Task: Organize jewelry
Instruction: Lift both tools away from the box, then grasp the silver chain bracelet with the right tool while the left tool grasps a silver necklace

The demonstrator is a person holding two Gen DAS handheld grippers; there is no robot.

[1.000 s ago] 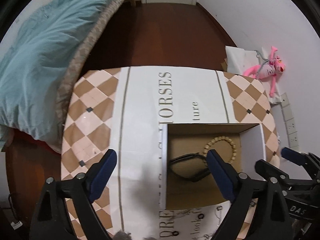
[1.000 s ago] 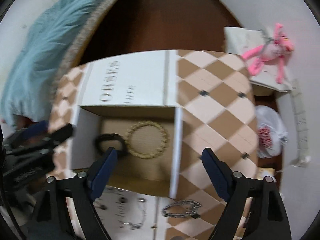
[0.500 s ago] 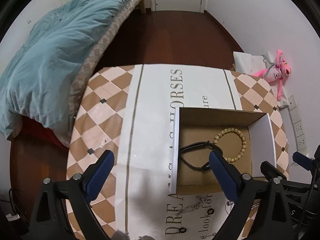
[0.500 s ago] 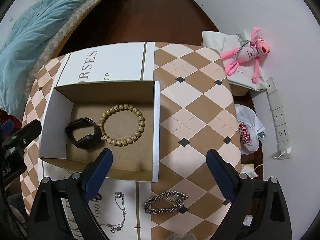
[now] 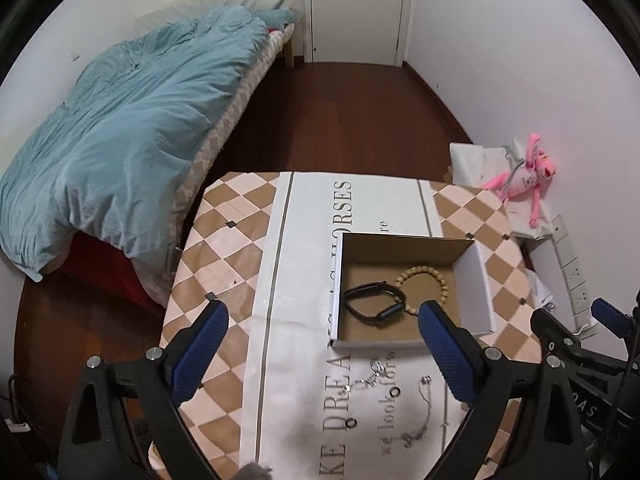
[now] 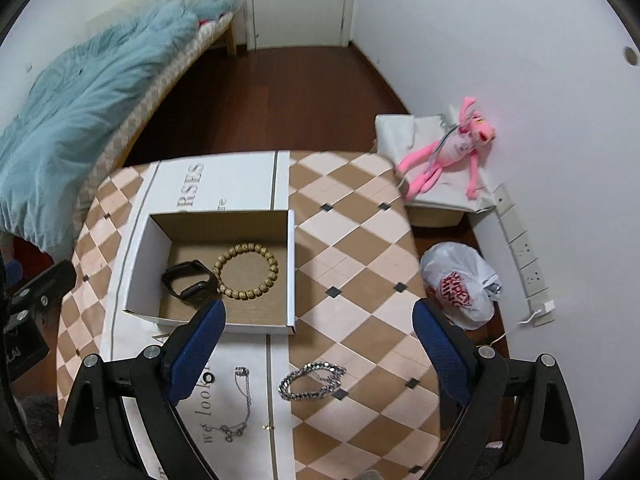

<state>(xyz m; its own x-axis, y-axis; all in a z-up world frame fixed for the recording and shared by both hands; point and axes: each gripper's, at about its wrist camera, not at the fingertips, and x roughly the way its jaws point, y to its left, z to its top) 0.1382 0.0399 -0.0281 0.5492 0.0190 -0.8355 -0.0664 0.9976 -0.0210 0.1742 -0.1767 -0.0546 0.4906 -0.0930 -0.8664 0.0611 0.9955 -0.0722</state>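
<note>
An open cardboard box sits on the checkered table. Inside it lie a black wristband and a wooden bead bracelet. In front of the box lie a silver chain bracelet, a thin necklace, another thin chain and small black rings. My right gripper hangs open and empty above the table's near side. My left gripper is open and empty too, left of the box.
A white printed sheet covers part of the table. A bed with a blue duvet stands to the left. A pink plush toy, a white plastic bag and a power strip lie by the right wall.
Both grippers have risen and pulled back from the box, so more of the table and room shows. The loose chains in front of the box have come into view.
</note>
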